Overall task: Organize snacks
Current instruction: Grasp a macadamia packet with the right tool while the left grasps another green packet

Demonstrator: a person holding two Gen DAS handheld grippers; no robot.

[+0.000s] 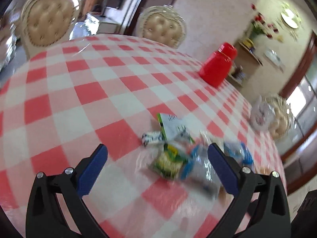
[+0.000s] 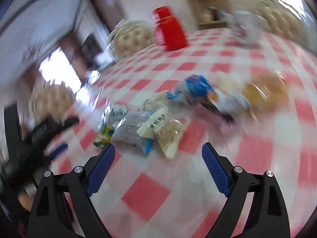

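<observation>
red-checked table (image 1: 79, 91), loose snack packets (image 2: 142, 130) heaped on it, red container (image 1: 217, 69) near far edge

Bright, even daylight — windows (image 2: 57, 69) blow out white at the left of the right wrist view. Both views bow at the fisheye rim; motion blur smears the snack packets (image 2: 142, 127) — worst on the right.

Both wrist cameras look forward and downward, close over the red-checked tablecloth (image 1: 83, 91). Each view shares the snack packets (image 2: 150, 127), the red jar (image 1: 218, 67) and padded chairs (image 1: 47, 21) beyond.
</observation>
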